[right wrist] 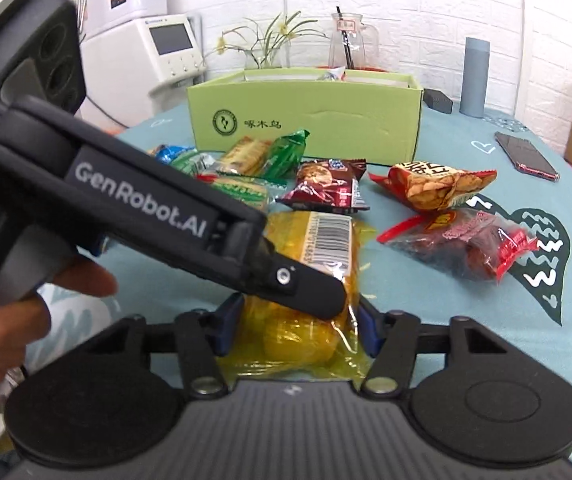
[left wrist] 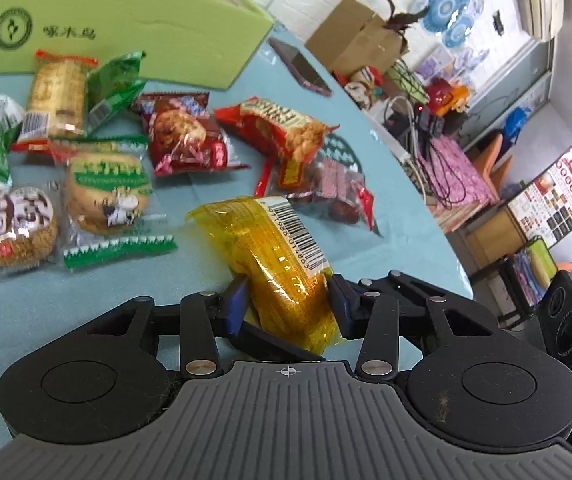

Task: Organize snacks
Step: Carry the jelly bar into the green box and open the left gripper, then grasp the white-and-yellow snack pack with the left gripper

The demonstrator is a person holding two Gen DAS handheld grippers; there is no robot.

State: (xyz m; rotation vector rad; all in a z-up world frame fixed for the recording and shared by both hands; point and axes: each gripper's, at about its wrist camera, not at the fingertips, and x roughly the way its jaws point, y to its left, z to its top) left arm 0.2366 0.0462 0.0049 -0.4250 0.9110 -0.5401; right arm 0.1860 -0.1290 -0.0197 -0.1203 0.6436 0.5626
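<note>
Left wrist: left gripper [left wrist: 289, 300] clamps crinkly yellow cellophane snack pack [left wrist: 276, 256], blue pads pressing both sides, on teal tablecloth [left wrist: 386, 216]. Right wrist: right gripper [right wrist: 300, 330] pinches same pack's near end; green cardboard box [right wrist: 306, 120] behind.

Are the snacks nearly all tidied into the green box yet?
Not nearly. Done: a packet or two peek out of the green box. In hand: both the left claw and the right claw pinch the yellow snack pack. Left: the cookie packet, the peanut bag, the red date bag and several others lie on the blue tablecloth.
</note>
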